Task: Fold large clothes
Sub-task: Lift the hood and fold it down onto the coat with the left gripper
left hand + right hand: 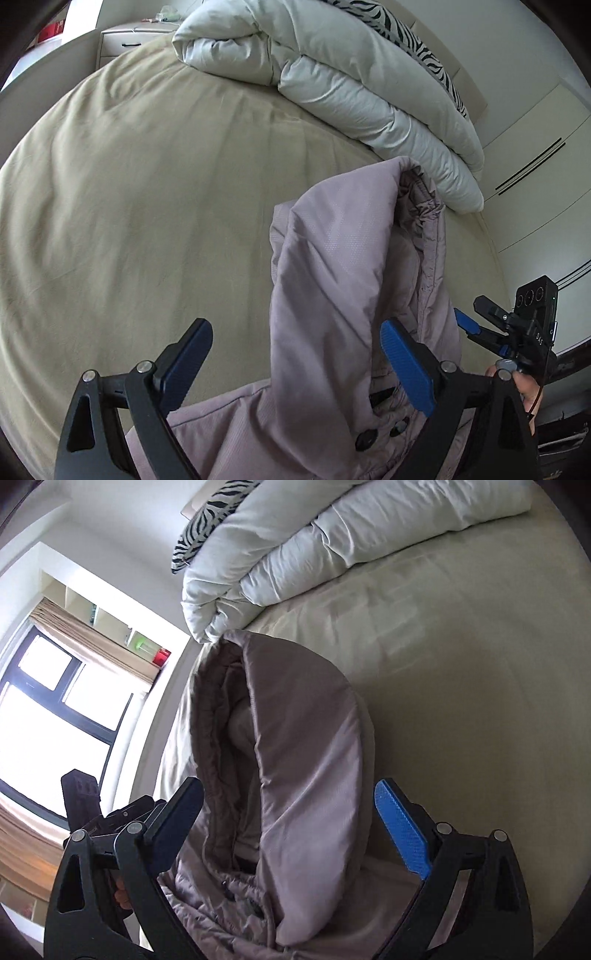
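both pairs of tongs stand wide apart, gripping nothing: the left tongs (295, 350) and right tongs (290, 819) each straddle the hood of a mauve padded jacket (325, 295), black arms ending in ribbed blue pads. the jacket's smooth, slightly shiny shell lies bunched on the bed (147, 221), its hood rising in a rounded arch with a gathered inner rim. beyond the hood sits a puffy pale duvet (351, 85), folded in thick rolls, and past the duvet a zebra-striped pillow (406, 33).

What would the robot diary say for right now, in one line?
step: fold jacket | left gripper: open, over hood | right gripper: open, over hood | jacket on bed, unfolded
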The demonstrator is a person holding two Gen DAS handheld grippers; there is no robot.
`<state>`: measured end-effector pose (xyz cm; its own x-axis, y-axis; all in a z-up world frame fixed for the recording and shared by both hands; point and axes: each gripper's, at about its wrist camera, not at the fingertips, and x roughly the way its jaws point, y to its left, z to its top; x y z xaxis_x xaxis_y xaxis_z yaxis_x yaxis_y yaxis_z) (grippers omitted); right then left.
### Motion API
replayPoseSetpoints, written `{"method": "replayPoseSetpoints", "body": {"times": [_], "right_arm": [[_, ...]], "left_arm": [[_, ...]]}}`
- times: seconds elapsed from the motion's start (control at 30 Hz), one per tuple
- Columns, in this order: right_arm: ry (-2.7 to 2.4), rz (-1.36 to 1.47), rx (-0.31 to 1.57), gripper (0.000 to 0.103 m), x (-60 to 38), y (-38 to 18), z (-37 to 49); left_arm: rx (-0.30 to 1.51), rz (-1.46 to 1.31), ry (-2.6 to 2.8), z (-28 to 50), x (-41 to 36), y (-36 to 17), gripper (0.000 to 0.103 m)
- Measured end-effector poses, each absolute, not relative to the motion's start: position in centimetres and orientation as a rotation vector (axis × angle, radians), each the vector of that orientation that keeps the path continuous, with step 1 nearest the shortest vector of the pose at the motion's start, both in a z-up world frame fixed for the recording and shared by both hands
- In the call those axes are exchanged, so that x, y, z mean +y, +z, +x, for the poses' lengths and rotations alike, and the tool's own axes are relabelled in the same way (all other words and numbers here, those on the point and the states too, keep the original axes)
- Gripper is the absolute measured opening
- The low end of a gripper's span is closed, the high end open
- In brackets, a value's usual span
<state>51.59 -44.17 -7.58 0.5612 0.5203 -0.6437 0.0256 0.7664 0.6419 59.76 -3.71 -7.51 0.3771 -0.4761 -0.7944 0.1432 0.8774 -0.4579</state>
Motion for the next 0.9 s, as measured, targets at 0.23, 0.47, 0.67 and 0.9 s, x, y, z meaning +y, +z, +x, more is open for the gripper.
{"method": "replayPoseSetpoints", "body": {"times": [0.23,0.47,0.67,0.9], "right_arm": [[0.281,0.571,1.059,0.038,-41.3,-11.9,57.4],[0.315,0.474,0.896,0.009,-41.1,-7.6,53.9],[0.411,0.376,0.716,0.007,-40.2,-1.4,45.4],[0.476,0.398,0.634,0.007,-39.6,0.3,34.2]], "left_arm": [[1.173,-0.380,-0.470,61.6,-7.2,-10.3,0.017],[0.967,-0.362,-0.546,55.3,-5.9,-5.0,0.006],[0.810,-0.252,-0.613,44.9,-5.3,-0.4,0.006],[0.731,-0.180,-0.628,34.8,-4.8,-0.3,0.006]]}}
